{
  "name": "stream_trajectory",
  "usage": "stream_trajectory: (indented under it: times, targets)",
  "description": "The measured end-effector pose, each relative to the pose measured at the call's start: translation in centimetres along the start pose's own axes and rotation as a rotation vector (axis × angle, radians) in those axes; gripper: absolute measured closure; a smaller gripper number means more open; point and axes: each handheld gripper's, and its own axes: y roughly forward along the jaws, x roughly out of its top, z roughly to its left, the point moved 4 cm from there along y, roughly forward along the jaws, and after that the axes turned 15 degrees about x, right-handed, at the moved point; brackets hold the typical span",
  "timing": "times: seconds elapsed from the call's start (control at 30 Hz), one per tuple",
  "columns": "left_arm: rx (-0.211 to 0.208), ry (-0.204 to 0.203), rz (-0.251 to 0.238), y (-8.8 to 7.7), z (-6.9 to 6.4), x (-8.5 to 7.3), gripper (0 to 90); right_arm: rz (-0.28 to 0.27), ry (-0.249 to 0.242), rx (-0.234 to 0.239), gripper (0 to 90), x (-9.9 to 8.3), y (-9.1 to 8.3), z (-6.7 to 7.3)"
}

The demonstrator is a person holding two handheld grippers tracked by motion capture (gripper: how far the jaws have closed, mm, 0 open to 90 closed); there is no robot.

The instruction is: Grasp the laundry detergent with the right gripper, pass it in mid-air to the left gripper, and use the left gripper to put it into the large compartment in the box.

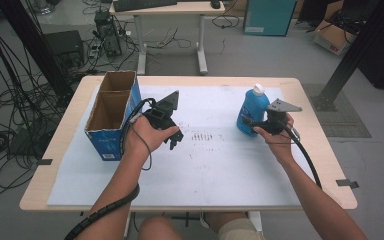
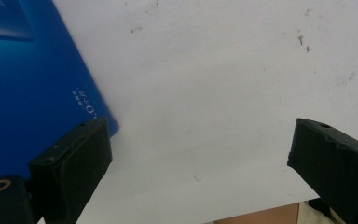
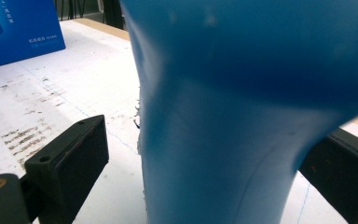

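Observation:
A blue bottle (image 1: pixel 252 111) with a white cap stands upright on the right side of the white sheet (image 1: pixel 215 170). My right gripper (image 1: pixel 248 123) is at its lower body from the right. In the right gripper view the bottle (image 3: pixel 223 93) stands between the jaws of that gripper (image 3: pixel 214 140), which are open, with a gap at the left jaw. An open-topped blue cardboard box (image 1: pixel 111 114) with two compartments stands at the left. My left gripper (image 1: pixel 175 140) hovers just right of it, tilted down. The left gripper (image 2: pixel 200 140) is wide open with nothing in it, and the box (image 2: pixel 28 84) is at its left.
Dark scuff marks (image 1: pixel 202 136) lie mid-sheet between the two grippers. The box (image 3: pixel 18 32) is far off beyond the bottle. Past the table stands another desk (image 1: pixel 170 10); cables (image 1: pixel 10 100) cover the floor at left, and a black post (image 1: pixel 350 55) rises at right.

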Motion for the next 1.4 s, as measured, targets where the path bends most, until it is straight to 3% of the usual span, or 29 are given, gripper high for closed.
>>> stream_trajectory:
  times: [1.0, 1.4]
  targets:
    - [0.003, 0.001, 0.001, -0.10, 0.17, -0.09, 6.2, -0.002, 0.012, 0.005, 7.2, -0.05, 0.09, 0.05]
    - [0.007, 0.000, 0.002, 0.02, 0.19, -0.15, 6.2, 0.011, 0.020, -0.002, 18.2, -0.34, 0.33, -0.27]
